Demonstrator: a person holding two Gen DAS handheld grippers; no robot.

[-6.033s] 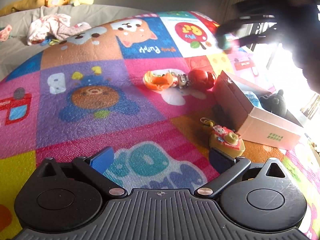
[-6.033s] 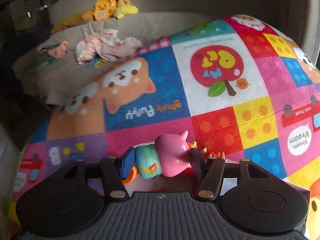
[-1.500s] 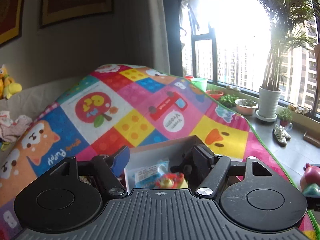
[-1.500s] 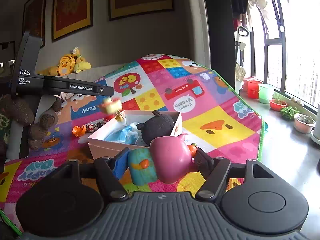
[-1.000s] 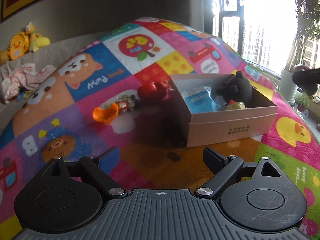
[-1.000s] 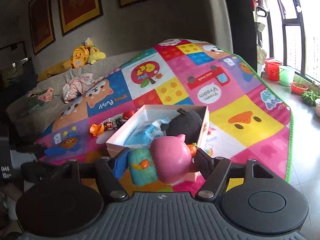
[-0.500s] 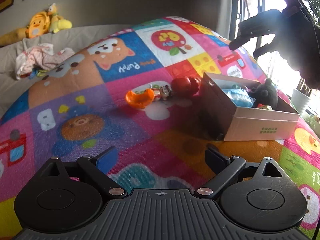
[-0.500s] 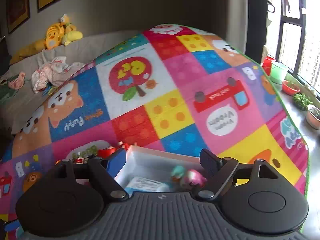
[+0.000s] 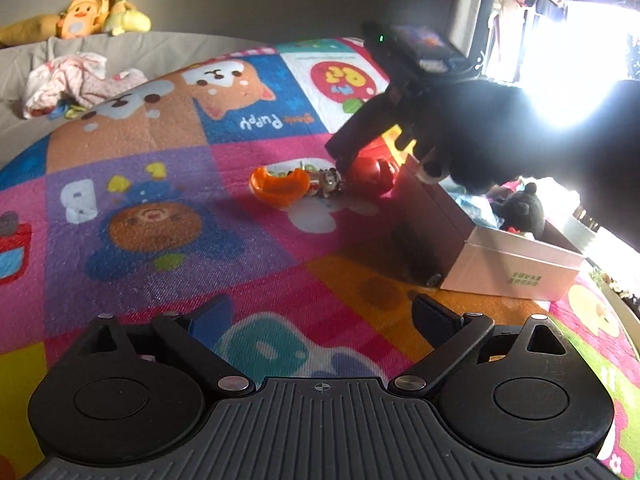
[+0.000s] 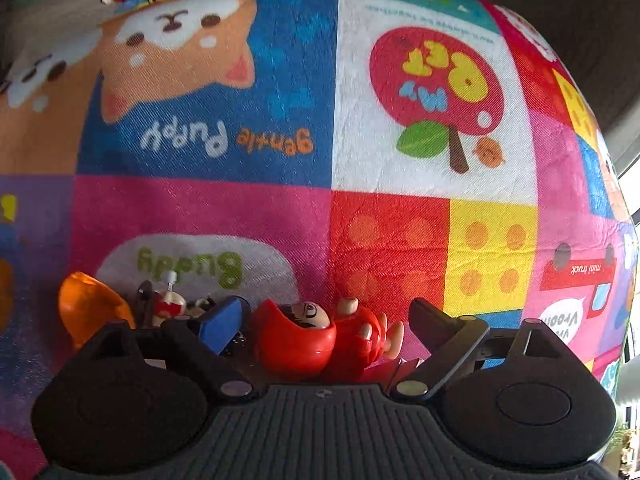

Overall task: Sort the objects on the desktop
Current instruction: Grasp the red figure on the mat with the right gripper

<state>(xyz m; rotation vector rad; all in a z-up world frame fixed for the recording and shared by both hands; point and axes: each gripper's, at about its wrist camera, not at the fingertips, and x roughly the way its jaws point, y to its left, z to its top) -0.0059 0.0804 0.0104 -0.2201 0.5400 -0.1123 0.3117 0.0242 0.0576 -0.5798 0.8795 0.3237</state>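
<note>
Right wrist view shows our right gripper (image 10: 324,320) opening around the red toy (image 10: 316,340) between its fingers, some toys already in the box (image 9: 516,272), others left on the mat (image 10: 240,208).

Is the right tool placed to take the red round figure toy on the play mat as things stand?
Probably yes. The right tool hangs just over the red round figure toy, which lies between its opening jaws with nothing on top. The small wind-up toy sits close beside the blue pad and might get nudged.
</note>
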